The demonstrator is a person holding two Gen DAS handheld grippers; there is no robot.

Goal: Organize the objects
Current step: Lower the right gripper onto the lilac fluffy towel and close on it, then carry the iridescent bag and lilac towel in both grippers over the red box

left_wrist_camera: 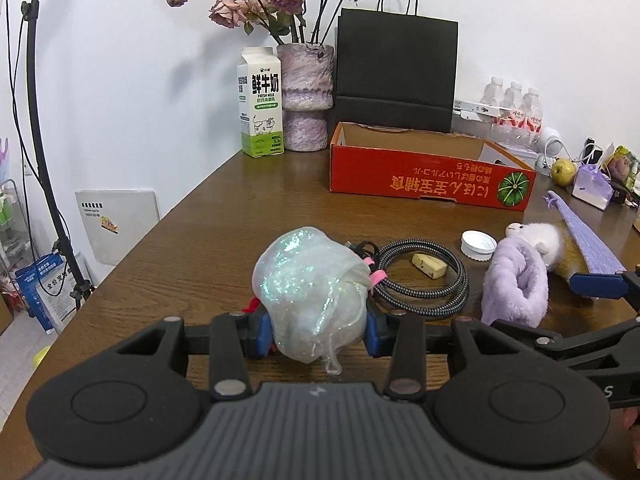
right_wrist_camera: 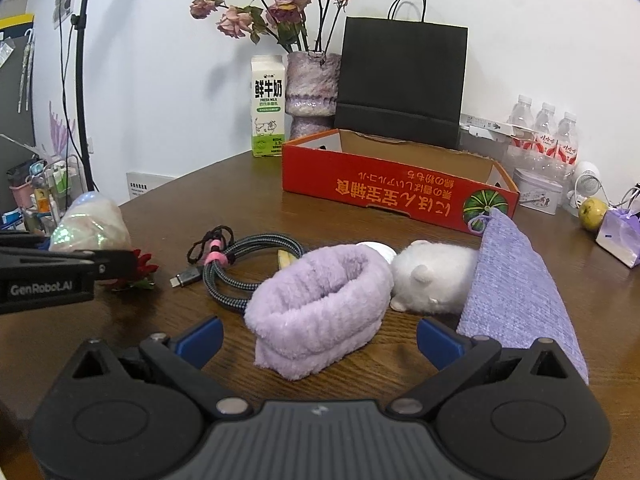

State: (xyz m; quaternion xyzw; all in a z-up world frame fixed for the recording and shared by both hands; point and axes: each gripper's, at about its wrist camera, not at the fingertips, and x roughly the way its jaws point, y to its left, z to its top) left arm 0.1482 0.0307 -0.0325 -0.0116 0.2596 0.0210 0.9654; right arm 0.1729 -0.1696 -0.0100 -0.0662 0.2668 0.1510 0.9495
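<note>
Now, your wooden table (right_wrist_camera: 360,216) fills the frame, the red cardboard box (right_wrist_camera: 384,190) upper centre. Your right gripper (right_wrist_camera: 320,342) spreads wide around the lilac fleece band (right_wrist_camera: 320,304); your left gripper (left_wrist_camera: 318,334) pinches the iridescent organza pouch (left_wrist_camera: 312,288) lower centre.

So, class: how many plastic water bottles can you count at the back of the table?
3, in one row at the back right, beside the black paper bag: left, middle, right. More may be hidden behind them.

glittery sheer pouch (left_wrist_camera: 312,292), fuzzy headband (right_wrist_camera: 320,312), wood table (left_wrist_camera: 224,216)
</note>
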